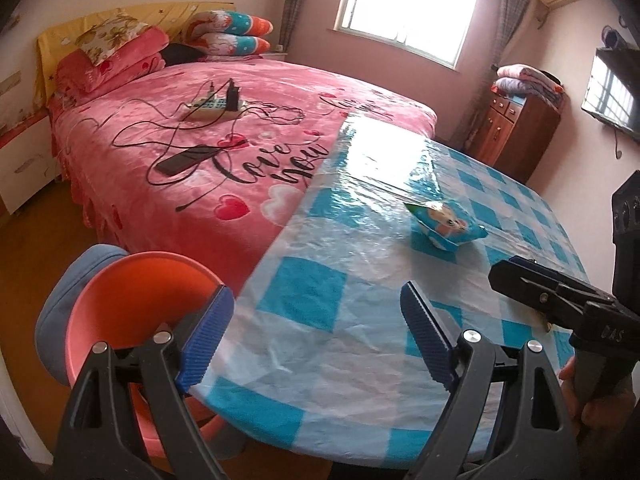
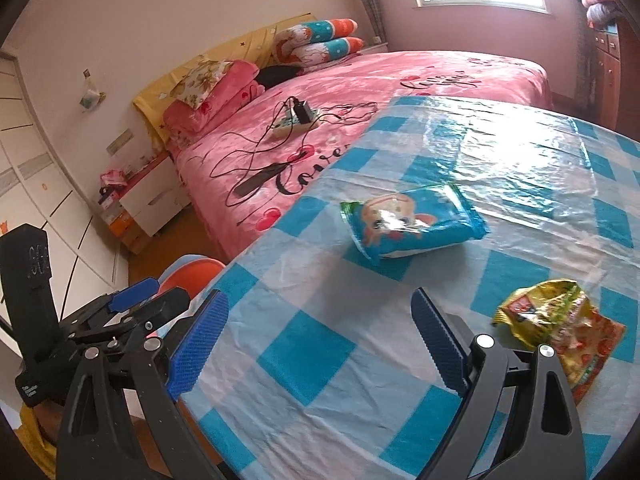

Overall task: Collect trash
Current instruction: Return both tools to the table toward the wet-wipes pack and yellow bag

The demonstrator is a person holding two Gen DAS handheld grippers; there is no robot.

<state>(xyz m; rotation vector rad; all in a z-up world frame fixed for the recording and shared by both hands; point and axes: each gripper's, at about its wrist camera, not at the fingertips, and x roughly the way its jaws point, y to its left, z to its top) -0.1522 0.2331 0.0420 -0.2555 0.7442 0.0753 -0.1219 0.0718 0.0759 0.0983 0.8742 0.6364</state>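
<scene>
Nothing appears collected yet, as far as these views show. Two pieces of trash lie loose on the tabletop (image 2: pixel 304 364), which is covered in a blue-and-white checked plastic cloth. The blue snack packet (image 2: pixel 412 224) with a cartoon face sits near the middle of the right wrist frame, flat on the cloth; in the left wrist view the same blue snack packet (image 1: pixel 444 224) shows right of centre. The crumpled yellow wrapper (image 2: pixel 556 328) lies at the lower right of the right wrist frame, just beside that gripper's right-hand finger and partly hidden behind it.

The right gripper (image 2: pixel 320 344) hangs over the near edge of the tabletop with its blue pads spread wide and nothing between them. The left gripper (image 1: pixel 316 336) is likewise spread and holds nothing, with one finger out past the table edge.

An orange basin (image 1: pixel 132 300), at the lower left of the left wrist frame, sits below the tabletop edge, nested on something blue; it may serve as the bin, though that is a guess, and no trash is visible in the part of it that shows.

So both pieces remain to be picked up, and the yellow wrapper looks the nearer one for the right gripper. The pink bed (image 1: pixel 224 128) behind carries a power strip and cables, which seem no part of the job.
</scene>
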